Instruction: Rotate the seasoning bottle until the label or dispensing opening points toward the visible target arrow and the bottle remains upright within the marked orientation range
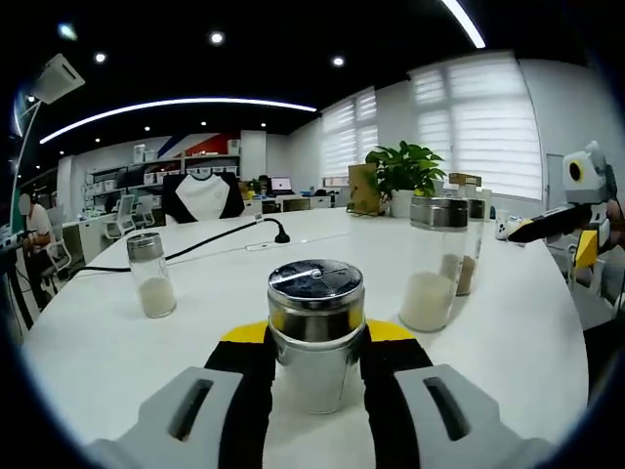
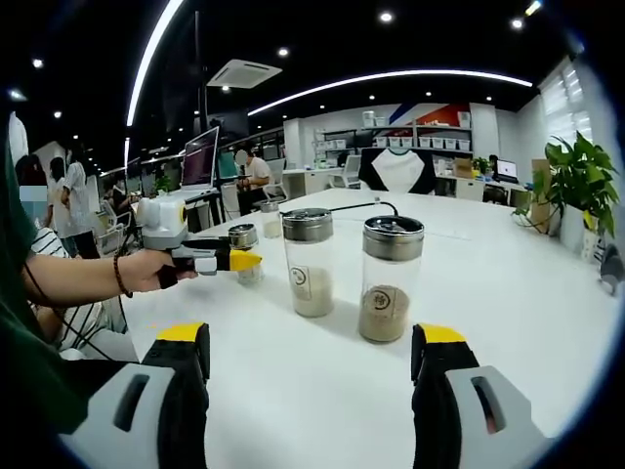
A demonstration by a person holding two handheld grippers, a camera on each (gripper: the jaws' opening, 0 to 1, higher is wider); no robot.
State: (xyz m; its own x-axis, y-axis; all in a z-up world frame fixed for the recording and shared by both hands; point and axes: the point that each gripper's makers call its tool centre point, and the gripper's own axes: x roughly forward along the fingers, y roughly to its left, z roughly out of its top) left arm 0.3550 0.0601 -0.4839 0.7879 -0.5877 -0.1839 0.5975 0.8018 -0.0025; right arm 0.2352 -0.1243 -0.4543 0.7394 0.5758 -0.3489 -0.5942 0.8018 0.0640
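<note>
Clamping a seasoning bottle (image 1: 315, 332) between its jaws, the left gripper (image 1: 315, 376) holds it upright on the white worktop (image 1: 117, 362), near the edge closest to that camera. The bottle's metal lid (image 1: 315, 285) faces up. A small shaker (image 1: 151, 274) stands apart toward the far left edge. In the right gripper view, the right gripper (image 2: 308, 366) hangs with jaws spread wide, two tall jars (image 2: 392, 278) standing just beyond them.
</note>
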